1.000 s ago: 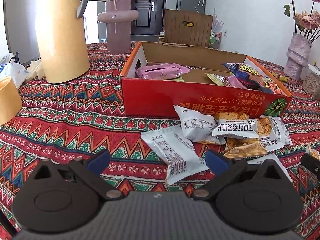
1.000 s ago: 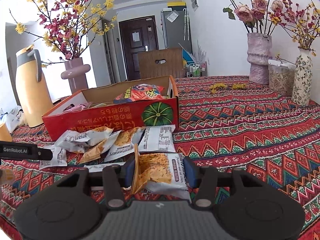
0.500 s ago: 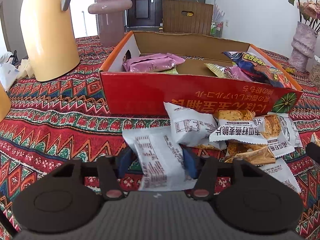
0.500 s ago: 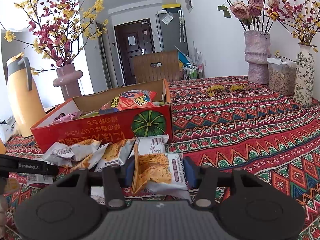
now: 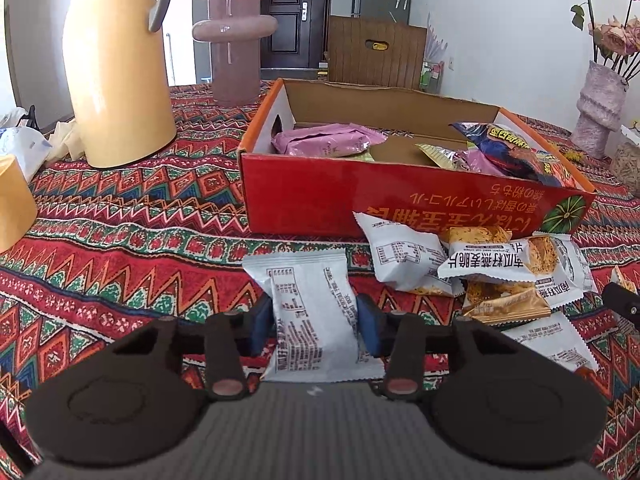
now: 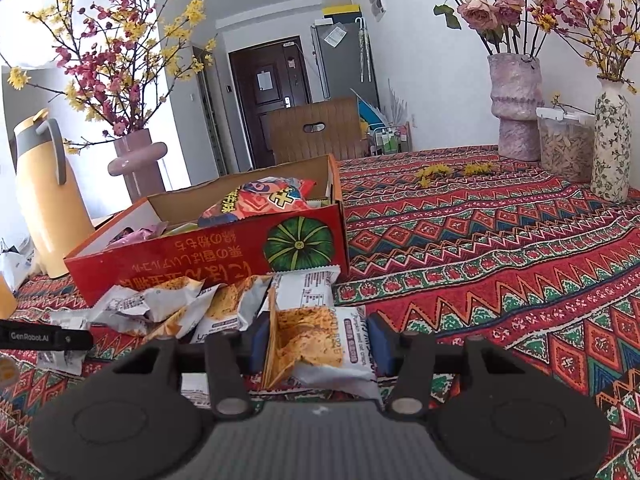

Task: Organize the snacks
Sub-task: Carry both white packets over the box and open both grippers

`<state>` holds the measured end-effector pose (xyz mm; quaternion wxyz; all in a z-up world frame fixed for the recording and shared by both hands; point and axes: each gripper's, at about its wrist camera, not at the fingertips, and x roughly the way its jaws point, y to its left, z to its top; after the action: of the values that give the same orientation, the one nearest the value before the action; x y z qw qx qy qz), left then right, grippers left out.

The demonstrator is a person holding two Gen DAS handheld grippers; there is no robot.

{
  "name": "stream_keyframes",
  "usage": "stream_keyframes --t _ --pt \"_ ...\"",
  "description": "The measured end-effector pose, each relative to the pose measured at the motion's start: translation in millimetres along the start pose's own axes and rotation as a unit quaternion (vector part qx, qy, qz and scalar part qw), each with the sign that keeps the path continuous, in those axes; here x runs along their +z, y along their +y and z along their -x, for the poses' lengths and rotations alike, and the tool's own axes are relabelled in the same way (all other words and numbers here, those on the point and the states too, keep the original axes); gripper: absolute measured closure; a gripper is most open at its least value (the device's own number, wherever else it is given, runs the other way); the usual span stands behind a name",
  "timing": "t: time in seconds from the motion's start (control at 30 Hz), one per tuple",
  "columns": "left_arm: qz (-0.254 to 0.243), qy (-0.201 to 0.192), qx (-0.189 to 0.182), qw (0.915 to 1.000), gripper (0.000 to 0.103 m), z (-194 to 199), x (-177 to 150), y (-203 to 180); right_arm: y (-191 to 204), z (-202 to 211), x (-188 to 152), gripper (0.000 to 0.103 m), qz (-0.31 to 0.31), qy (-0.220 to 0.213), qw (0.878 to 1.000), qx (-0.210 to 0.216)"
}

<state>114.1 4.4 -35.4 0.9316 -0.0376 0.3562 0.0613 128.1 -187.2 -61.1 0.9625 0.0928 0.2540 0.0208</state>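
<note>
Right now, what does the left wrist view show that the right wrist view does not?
Only the left view: the left gripper, its fingers closing on a white snack packet, and a pink packet plainly inside the box.
Only the right view: the right gripper shut on an orange snack packet, a jar and a painted vase.
Both: the red box, the yellow jug.

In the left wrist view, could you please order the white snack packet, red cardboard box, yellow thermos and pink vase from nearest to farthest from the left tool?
1. White snack packet, between the closing jaws.
2. Red cardboard box, ahead.
3. Yellow thermos, left.
4. Pink vase, behind the thermos.
</note>
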Motion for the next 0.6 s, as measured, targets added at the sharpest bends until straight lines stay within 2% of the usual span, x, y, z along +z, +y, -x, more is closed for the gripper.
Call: stream_keyframes --t 0.27,0.6 --pt "0.003 -0.029 -0.001 0.9996 0.058 21.9 12.3 8.8 12.6 9.3 7.5 0.053 0.019 -0.014 1.0 0.005" --pt "-0.006 -0.063 -0.015 0.9979 0.058 37.7 37.6 0.6 39.7 14.0 40.2 0.053 0.05 -0.053 0.997 0.03"
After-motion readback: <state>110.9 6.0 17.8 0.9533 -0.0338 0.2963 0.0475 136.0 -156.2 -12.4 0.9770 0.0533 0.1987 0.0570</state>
